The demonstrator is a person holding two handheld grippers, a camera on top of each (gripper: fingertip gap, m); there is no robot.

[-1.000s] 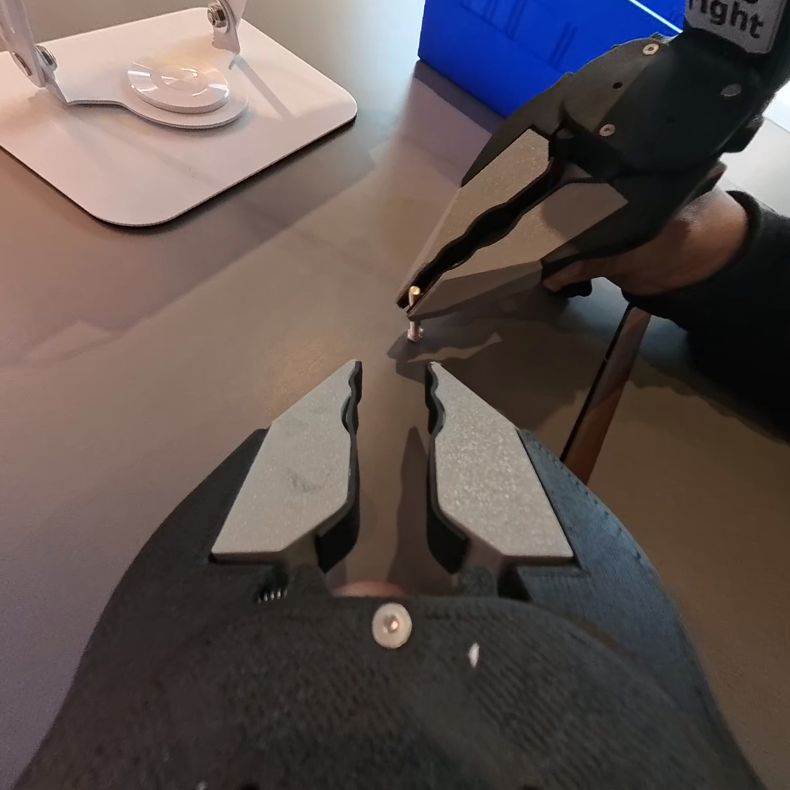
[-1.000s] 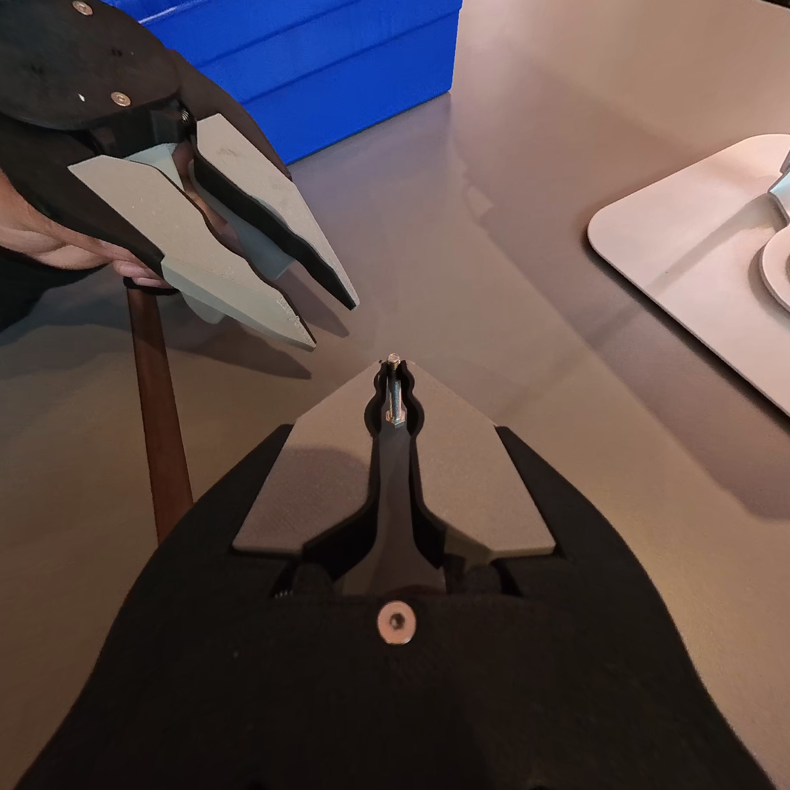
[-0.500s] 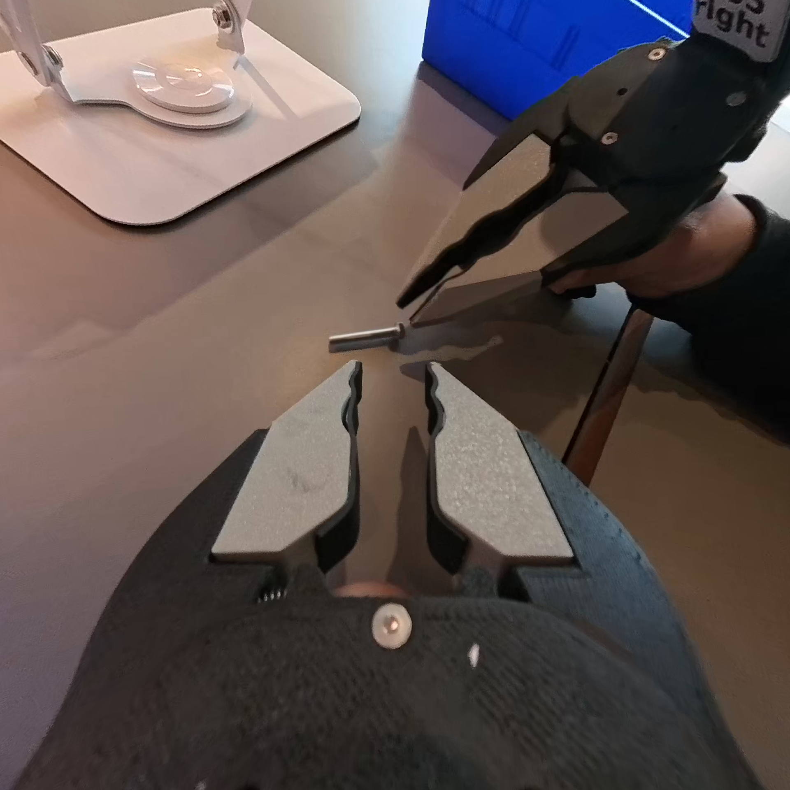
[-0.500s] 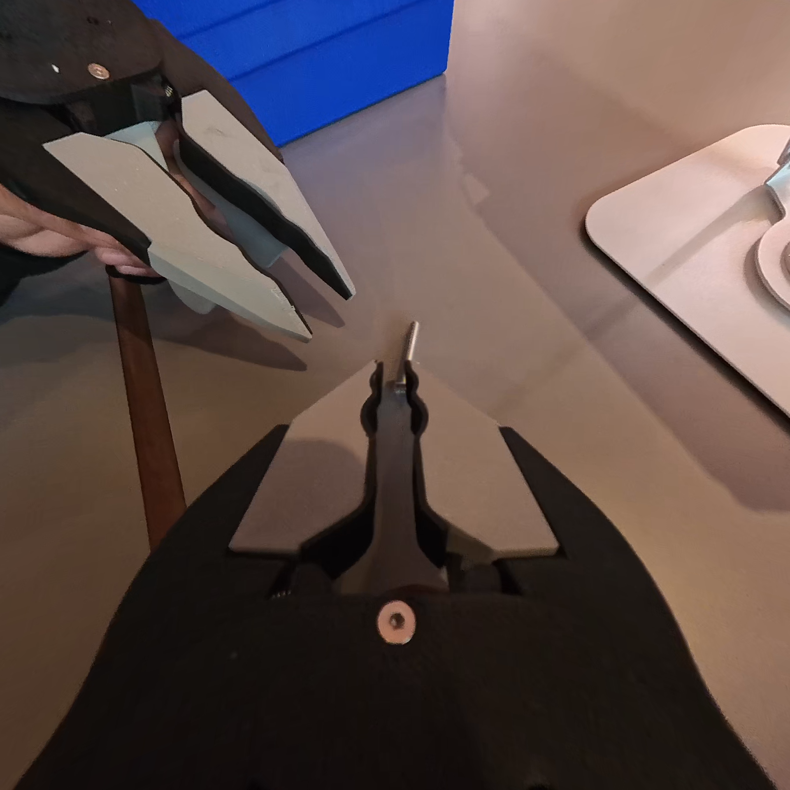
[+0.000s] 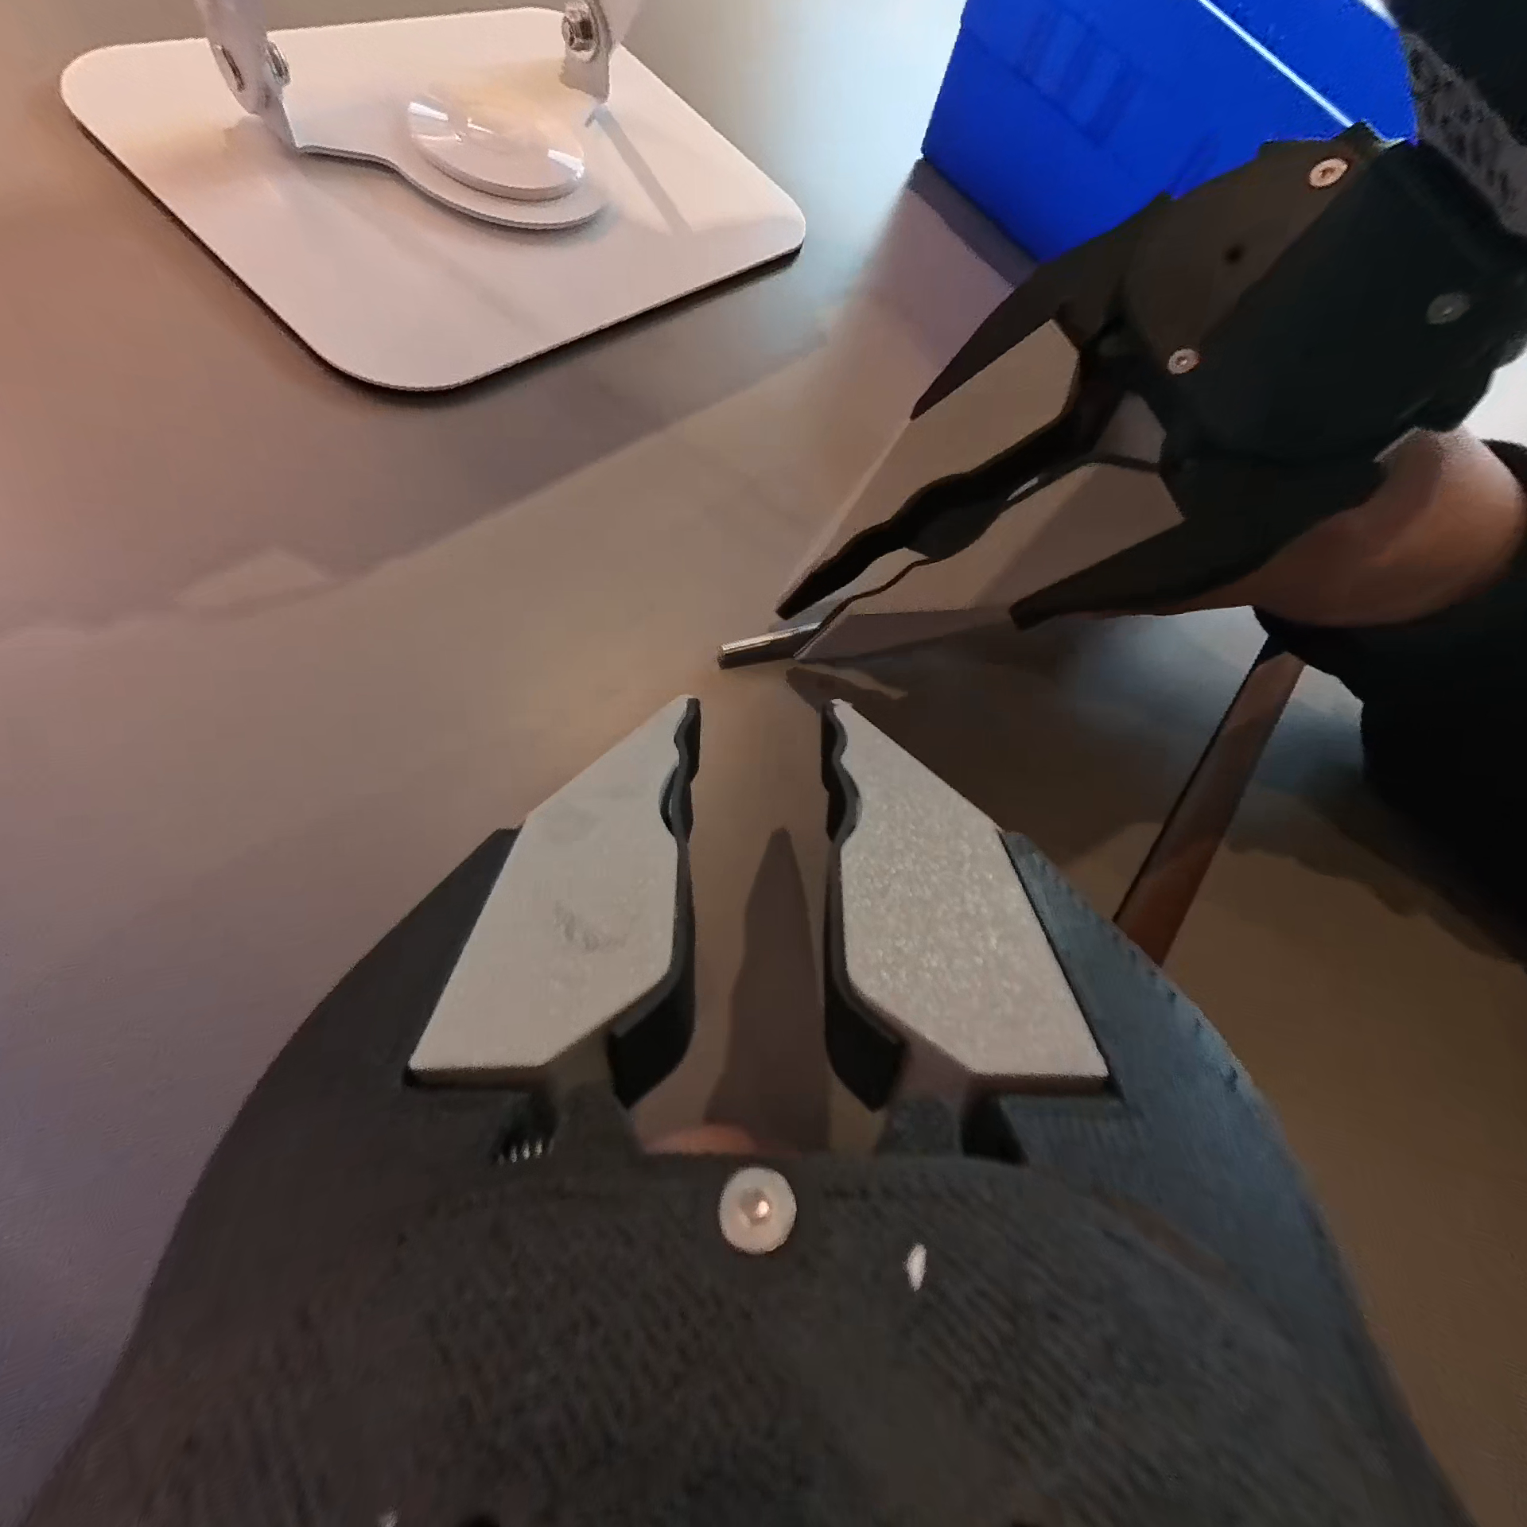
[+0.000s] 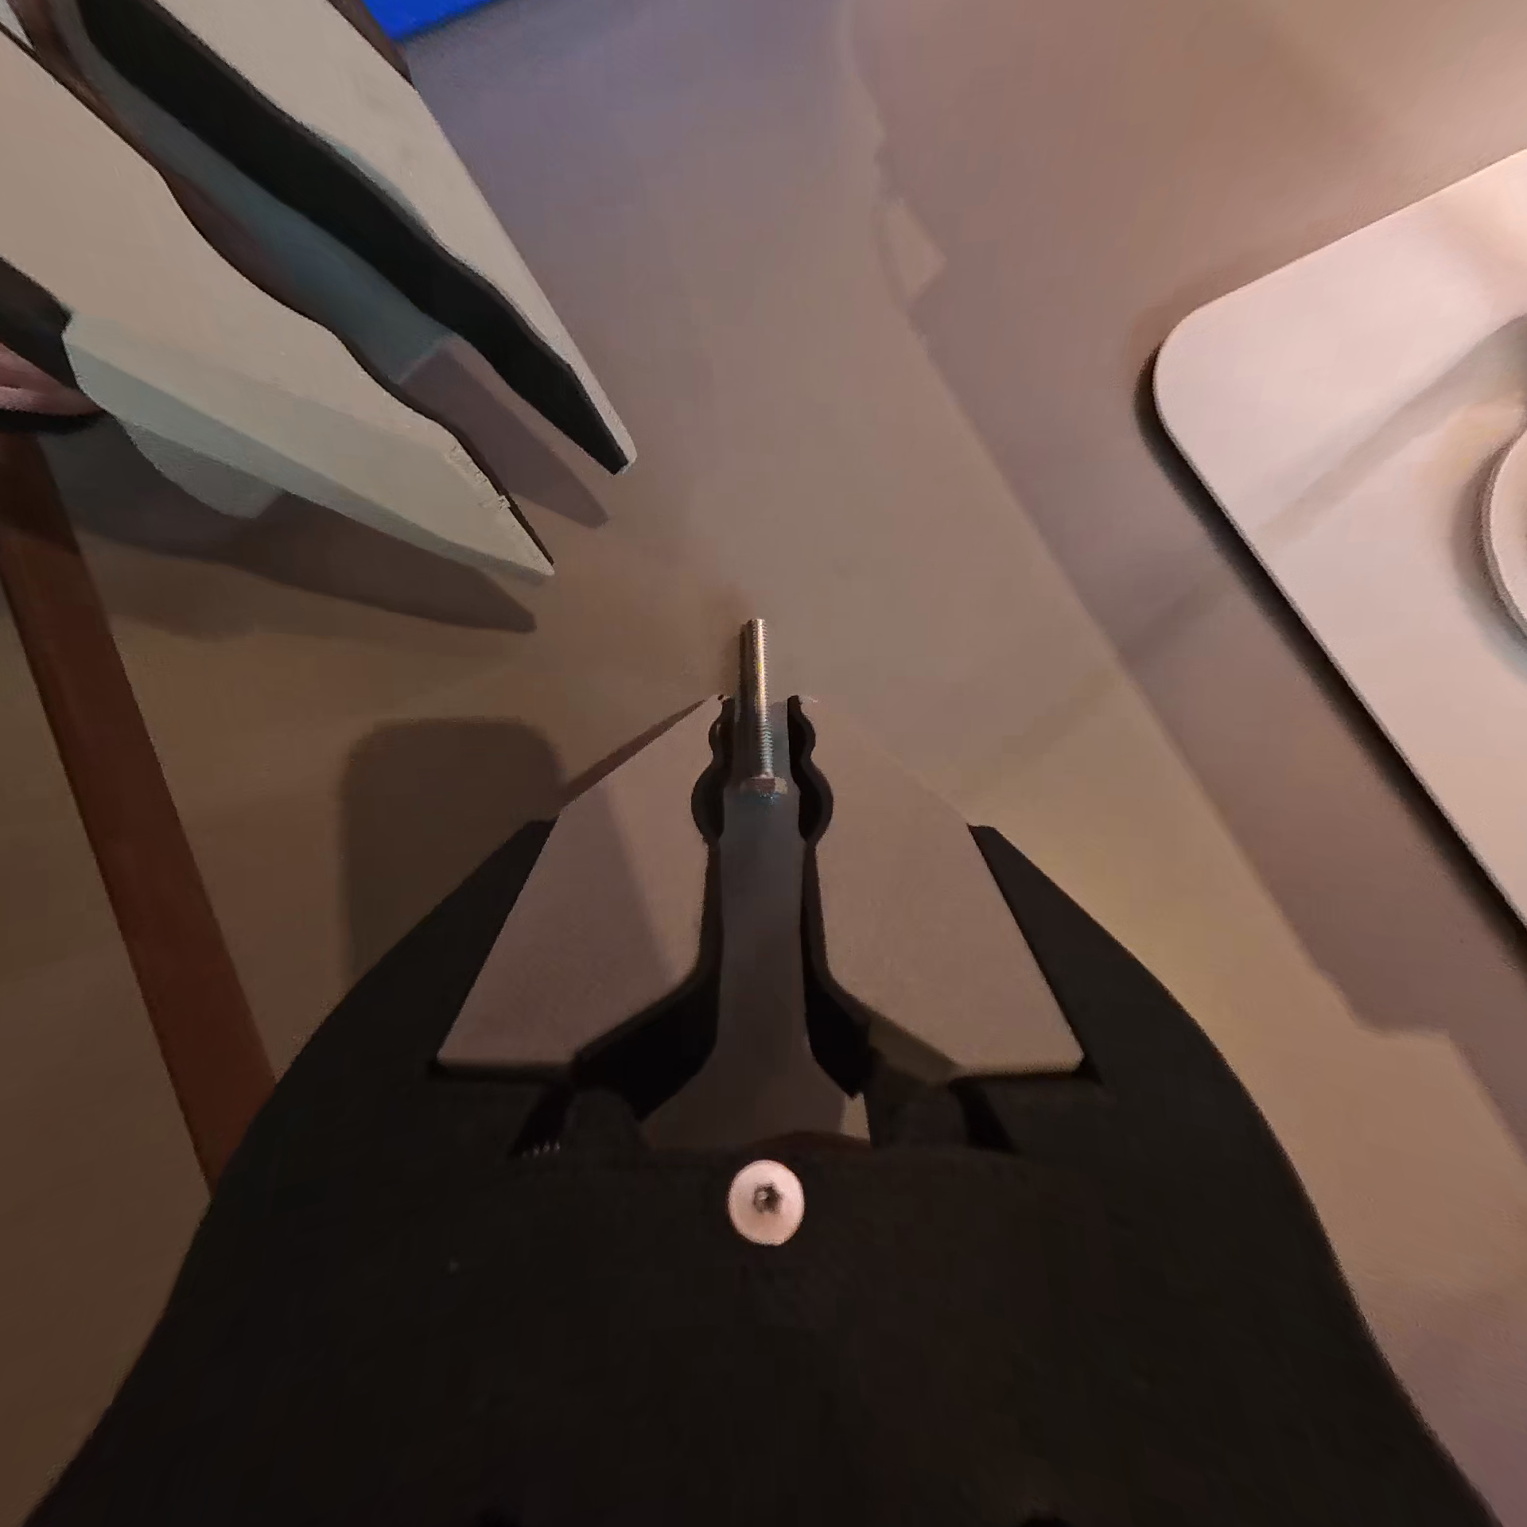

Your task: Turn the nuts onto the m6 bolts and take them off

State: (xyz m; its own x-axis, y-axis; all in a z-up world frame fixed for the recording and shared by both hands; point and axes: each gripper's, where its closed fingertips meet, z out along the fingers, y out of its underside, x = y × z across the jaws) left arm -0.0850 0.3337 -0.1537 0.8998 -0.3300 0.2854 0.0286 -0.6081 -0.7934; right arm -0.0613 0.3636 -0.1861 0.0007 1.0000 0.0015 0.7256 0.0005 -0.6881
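My right gripper [image 6: 758, 702] is shut on a small silver bolt [image 6: 756, 711]. The bolt's head sits in the notch between the fingers and its threaded shank pokes out past the tips. In the left wrist view the bolt [image 5: 756, 649] lies level just above the brown table, held by the right gripper [image 5: 793, 632]. My left gripper [image 5: 760, 715] is open and empty, its tips just short of the bolt. It also shows at the upper left of the right wrist view [image 6: 578, 512], still open. No nut is in view.
A white stand base [image 5: 430, 248] lies on the table at the far left; it also shows in the right wrist view [image 6: 1363, 454]. A blue bin [image 5: 1115, 107] stands at the back. A dark brown strip [image 5: 1190, 826] runs beside the right hand. Spacing between my two grippers at the tips: around 6 centimeters.
The right gripper tipped the bolt from upright to level, pointing out past its tips. The two grippers have come closer together. The left gripper stays open.
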